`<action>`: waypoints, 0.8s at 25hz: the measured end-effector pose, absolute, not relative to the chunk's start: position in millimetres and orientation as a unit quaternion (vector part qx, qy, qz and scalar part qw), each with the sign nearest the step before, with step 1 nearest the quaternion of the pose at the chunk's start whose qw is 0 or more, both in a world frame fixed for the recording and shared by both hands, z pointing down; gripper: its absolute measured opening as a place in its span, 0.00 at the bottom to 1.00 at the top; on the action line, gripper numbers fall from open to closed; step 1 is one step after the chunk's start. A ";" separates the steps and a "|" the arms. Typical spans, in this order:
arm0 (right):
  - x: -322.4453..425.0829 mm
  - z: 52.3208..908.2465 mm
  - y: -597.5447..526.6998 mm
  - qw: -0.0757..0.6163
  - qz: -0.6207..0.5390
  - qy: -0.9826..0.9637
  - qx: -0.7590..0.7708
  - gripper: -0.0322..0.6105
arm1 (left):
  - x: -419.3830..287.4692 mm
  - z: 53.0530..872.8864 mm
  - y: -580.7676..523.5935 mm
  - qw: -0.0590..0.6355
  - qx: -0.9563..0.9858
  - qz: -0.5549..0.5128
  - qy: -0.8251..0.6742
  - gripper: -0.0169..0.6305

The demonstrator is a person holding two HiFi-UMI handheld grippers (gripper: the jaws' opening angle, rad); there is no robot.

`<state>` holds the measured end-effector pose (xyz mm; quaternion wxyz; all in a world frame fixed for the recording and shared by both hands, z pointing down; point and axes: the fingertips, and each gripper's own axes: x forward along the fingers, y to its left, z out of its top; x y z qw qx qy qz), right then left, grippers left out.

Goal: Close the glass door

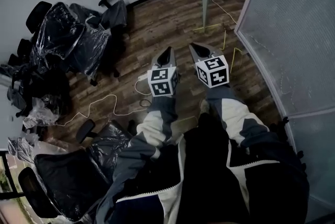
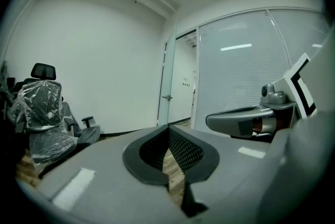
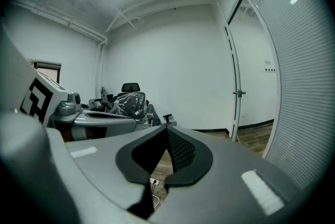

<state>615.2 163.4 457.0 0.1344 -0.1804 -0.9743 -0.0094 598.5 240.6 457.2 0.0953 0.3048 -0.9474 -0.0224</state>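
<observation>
I hold both grippers out in front of me, side by side and nearly level, over the wooden floor (image 1: 157, 24). The left gripper (image 1: 167, 52) has its jaws pressed together with nothing between them, and the right gripper (image 1: 198, 49) is the same: pads meeting at the tip, empty. I judge they are closed because a door wants a push or a hook on the handle, not a pinch, and joined jaws make a firmer point. The glass door (image 2: 167, 87) stands ahead at about twelve o'clock, well apart from both tips. It is swung open, so I see it at a narrow angle, with its handle (image 2: 167, 97) on it and the open doorway just on its three o'clock side. The frosted partition (image 1: 293, 34) runs along my three o'clock (the door should end in line with it, I think). The plastic-wrapped chairs (image 1: 63, 40) sit at nine to ten o'clock, out of the way. A yellow cable (image 1: 212, 26) lies on the floor between me and the door, so the approach needs careful steps. The closing itself is not yet begun.
</observation>
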 end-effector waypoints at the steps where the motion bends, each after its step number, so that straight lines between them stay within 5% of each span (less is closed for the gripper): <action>1: 600.8 458.9 161.1 0.134 -0.007 -0.973 -0.188 0.06 | 585.3 458.4 237.6 0.097 0.299 -0.020 -0.949 0.03; 20: 389.8 458.9 39.4 0.134 -0.016 -0.964 -0.229 0.06 | 380.1 448.0 125.2 0.116 0.261 -0.016 -0.958 0.03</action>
